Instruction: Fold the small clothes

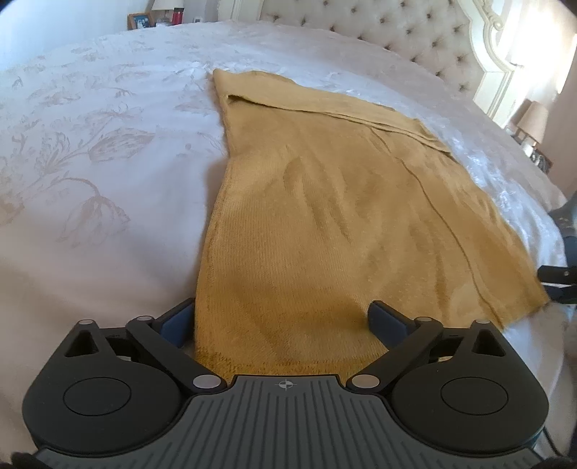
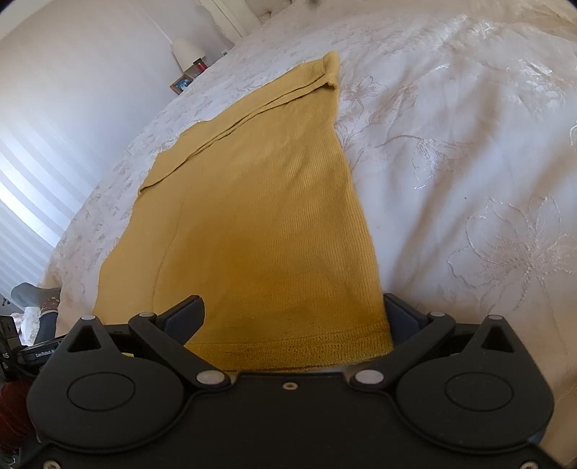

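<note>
Left wrist view: mustard knit garment (image 1: 324, 216) lies flat on the white bedspread (image 1: 90, 162), long axis running away from me toward the tufted headboard (image 1: 396, 32). Far end shows a folded-over layer with a doubled edge; a long seam or crease runs down the right portion. Near hem sits directly between my left gripper (image 1: 283, 321) fingers, which are spread wide, one blue-padded finger (image 1: 178, 321) at the hem's left edge, the other resting on the cloth further right. Nothing pinched; cloth passes under or between the fingers, and I cannot tell whether the pads press on it. Right wrist view: same garment (image 2: 259, 216), ribbed hem nearest the camera, its right corner lying against the right-hand finger (image 2: 400, 317) of my right gripper (image 2: 294, 317). These fingers are also wide apart, hem between them, no grip closed on the fabric. Left-hand finger rests on top of the cloth. Garment narrows toward the far end, where the folded band is visible. Bedspread (image 2: 468, 180) has embroidered flower outlines. Beyond the bed: a lamp (image 2: 185, 54) and a small picture frame (image 2: 181, 83) by the wall in the right wrist view; another lamp (image 1: 533, 121) at the right edge of the left wrist view.
</note>
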`<action>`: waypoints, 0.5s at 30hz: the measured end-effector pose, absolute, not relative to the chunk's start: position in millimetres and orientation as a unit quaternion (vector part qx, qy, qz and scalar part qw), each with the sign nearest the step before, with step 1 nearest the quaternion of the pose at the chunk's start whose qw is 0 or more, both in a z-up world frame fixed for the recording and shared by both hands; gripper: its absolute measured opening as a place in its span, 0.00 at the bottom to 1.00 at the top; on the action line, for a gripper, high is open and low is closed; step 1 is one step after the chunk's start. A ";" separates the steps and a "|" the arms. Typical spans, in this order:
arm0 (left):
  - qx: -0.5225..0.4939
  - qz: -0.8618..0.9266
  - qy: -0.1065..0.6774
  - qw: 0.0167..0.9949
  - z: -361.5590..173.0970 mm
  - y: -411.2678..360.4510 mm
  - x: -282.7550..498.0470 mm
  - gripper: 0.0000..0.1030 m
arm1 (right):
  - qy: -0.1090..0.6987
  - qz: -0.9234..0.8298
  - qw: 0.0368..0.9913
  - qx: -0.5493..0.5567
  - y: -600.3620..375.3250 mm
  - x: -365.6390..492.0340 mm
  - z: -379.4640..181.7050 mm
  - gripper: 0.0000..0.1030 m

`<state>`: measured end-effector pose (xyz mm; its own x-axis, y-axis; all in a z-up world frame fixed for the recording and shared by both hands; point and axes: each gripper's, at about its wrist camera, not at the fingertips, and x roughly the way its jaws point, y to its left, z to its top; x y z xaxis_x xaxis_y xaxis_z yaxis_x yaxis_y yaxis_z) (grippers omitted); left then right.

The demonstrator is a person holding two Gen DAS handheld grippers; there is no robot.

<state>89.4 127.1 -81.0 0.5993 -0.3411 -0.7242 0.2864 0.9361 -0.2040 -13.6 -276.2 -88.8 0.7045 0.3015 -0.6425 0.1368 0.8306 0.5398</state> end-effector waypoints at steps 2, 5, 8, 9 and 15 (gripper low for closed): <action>-0.047 -0.179 0.417 0.890 -77.4 133.2 89.3 0.85 | 0.382 0.047 0.877 0.286 -276.3 -13.7 -88.7 1.00; -0.071 -0.187 0.427 0.882 -73.9 141.5 88.0 0.81 | 0.383 0.047 0.877 0.286 -276.3 -13.4 -88.3 1.00; -0.083 -0.184 0.433 0.878 -70.1 147.9 86.4 0.71 | 0.386 0.046 0.877 0.282 -275.3 -13.6 -87.1 1.00; -0.090 -0.183 0.435 0.877 -69.8 150.7 86.5 0.67 | 0.387 0.046 0.877 0.280 -274.4 -14.0 -86.6 1.00; -0.144 -0.165 0.437 0.872 -72.4 164.7 91.0 0.39 | 0.398 0.050 0.876 0.269 -271.6 -14.2 -82.8 1.00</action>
<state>91.0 164.7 -72.4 0.5628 -0.4142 -0.7153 0.1625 0.9039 -0.3956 -14.2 -271.6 -82.8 0.6787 0.3024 -0.6693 0.1261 0.8498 0.5118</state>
